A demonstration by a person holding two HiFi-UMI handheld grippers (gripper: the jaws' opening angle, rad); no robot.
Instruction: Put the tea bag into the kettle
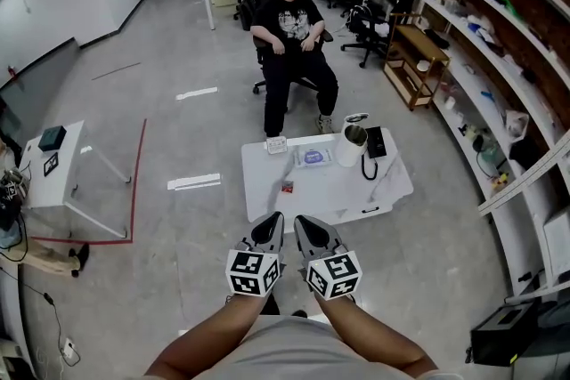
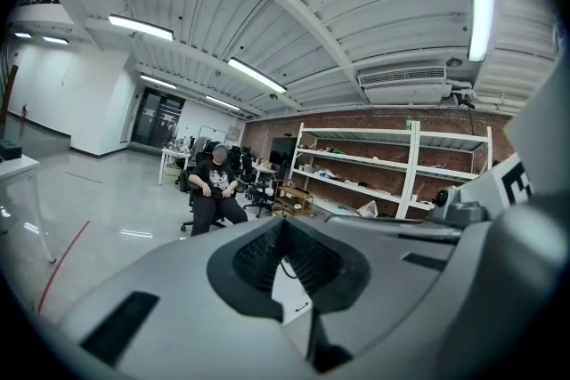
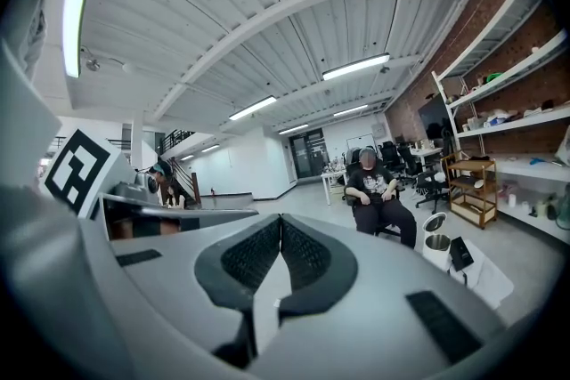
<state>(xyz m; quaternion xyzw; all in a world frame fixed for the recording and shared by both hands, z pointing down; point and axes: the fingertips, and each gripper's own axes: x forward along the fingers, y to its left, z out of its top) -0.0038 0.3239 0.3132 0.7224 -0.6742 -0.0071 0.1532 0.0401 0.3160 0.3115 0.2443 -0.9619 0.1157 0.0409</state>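
Observation:
A white kettle [image 1: 353, 144] with its lid flipped open stands at the far right of a low white table [image 1: 356, 191]. In the right gripper view the kettle [image 3: 435, 246] shows at the right. A small red packet [image 1: 287, 186], apparently the tea bag, lies nearer the table's front left. My left gripper [image 1: 275, 217] and right gripper [image 1: 301, 221] hang side by side just short of the table's near edge. Both point toward the table. Each is shut with nothing between its jaws, as the left gripper view [image 2: 283, 222] and the right gripper view [image 3: 280, 218] show.
On the table lie a bluish flat pack [image 1: 313, 157], a small white box [image 1: 276, 145] and a black kettle base [image 1: 375, 141] with a cable. A person [image 1: 289, 36] sits on a chair behind the table. Shelving [image 1: 499, 58] lines the right wall. A white side table [image 1: 62, 169] stands at the left.

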